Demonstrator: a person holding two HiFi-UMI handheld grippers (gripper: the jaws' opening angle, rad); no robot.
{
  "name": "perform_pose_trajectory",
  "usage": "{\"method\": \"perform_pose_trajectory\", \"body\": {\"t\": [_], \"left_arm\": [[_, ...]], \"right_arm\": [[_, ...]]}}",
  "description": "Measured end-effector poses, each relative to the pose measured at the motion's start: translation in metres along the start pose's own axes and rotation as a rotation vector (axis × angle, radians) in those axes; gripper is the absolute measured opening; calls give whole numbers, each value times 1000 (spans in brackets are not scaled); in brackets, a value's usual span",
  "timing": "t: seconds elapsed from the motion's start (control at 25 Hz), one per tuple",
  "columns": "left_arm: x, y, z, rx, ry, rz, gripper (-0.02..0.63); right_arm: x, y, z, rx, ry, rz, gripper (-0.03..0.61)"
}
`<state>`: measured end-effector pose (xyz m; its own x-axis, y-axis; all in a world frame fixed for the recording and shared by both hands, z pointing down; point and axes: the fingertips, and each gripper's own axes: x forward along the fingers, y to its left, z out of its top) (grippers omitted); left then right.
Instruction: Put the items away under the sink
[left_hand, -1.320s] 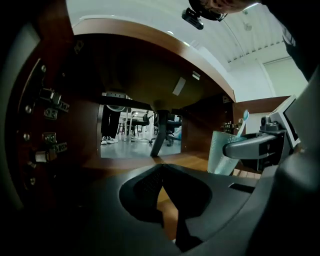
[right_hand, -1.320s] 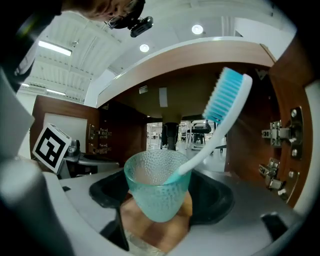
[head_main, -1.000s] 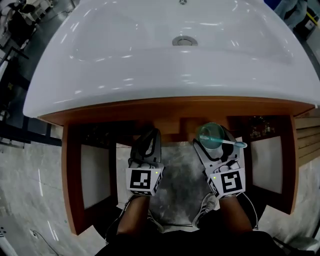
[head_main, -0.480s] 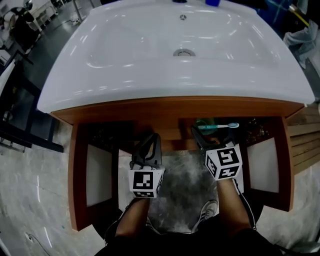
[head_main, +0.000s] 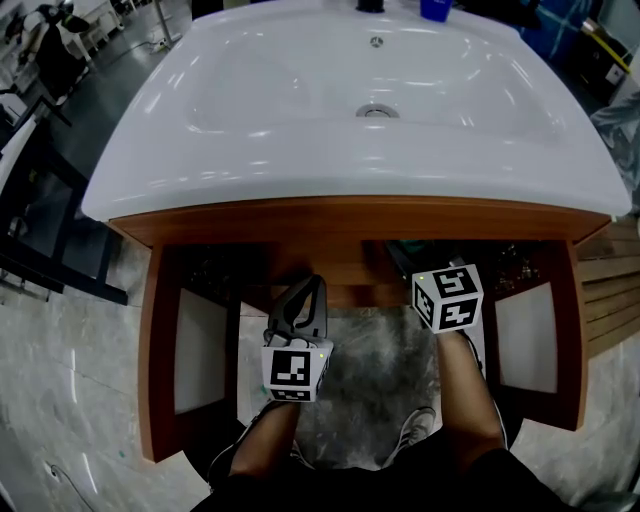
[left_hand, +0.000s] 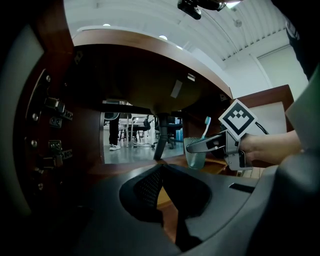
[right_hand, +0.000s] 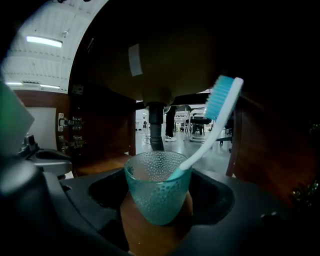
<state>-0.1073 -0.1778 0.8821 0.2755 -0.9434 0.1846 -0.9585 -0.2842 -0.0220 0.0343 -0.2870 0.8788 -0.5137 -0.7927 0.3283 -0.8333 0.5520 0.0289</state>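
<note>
Under the white sink (head_main: 250, 150), inside the open wooden cabinet (head_main: 340, 215), the right gripper (right_hand: 159, 215) has its jaws closed round the lower body of a teal dimpled cup (right_hand: 156, 182), which stands upright with a toothbrush (right_hand: 215, 117) leaning loose in it. The left gripper (left_hand: 161, 169) hangs nearer and to the left, jaws together on nothing. The cup looks light, rigid, smooth and probably breakable, so a low, level hold on its walls suits it, lest the brush tip out.

No legible text, brand or number appears; the white sticker (right_hand: 134, 59) under the sink (head_main: 370, 100) is unreadable.
</note>
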Motion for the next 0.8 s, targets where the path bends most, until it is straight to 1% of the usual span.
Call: {"method": "perform_pose_trajectory", "body": {"t": [0.12,0.28,0.44,0.64,0.8], "left_arm": [[-1,8,1,-11,-6,12,20],[-1,10,4,-15,-41,-20,20],[-2,10,8,-21,-71,-23,20],[-2,6,8,-27,-67,-39,20],[-2,4,25,8,-108,-70,20]], "right_arm": [[3,-1,1,-6,-9,9,377],[4,0,1,-14,-49,2,377],[-12,-3,2,9,-126,-50,410],[-41,8,-16,63,-107,-54,411],[-71,21,-25,67,-103,-77,411]]}}
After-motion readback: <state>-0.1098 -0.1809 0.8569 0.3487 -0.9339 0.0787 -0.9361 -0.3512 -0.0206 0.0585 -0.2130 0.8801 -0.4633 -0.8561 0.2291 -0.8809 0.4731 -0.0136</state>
